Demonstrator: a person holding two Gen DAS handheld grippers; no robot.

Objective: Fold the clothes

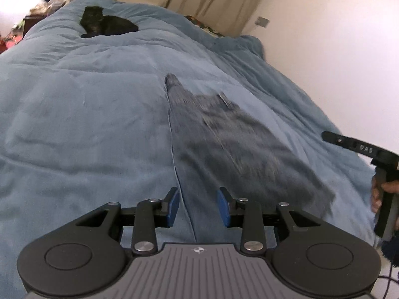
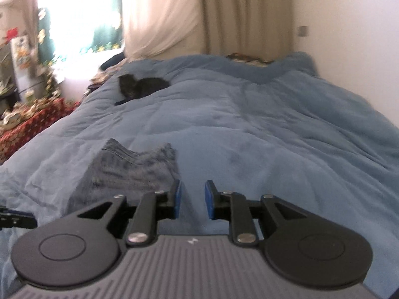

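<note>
The denim garment (image 1: 224, 144) lies flat on the blue bed (image 1: 87, 114), heavy, limp cloth best pinched at a hem or corner. Left gripper (image 1: 198, 208) and right gripper (image 2: 192, 199) both hang released, nothing between their pads.

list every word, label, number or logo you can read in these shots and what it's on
"DAS", as best it reads, small and partly blurred: raised letters on the black arm of the right tool, seen from the left wrist view.
Round crosshair mark, no letters: on the grey ribbed body of the left tool.
Small pale mark on the right tool's body: too blurred to read.
</note>
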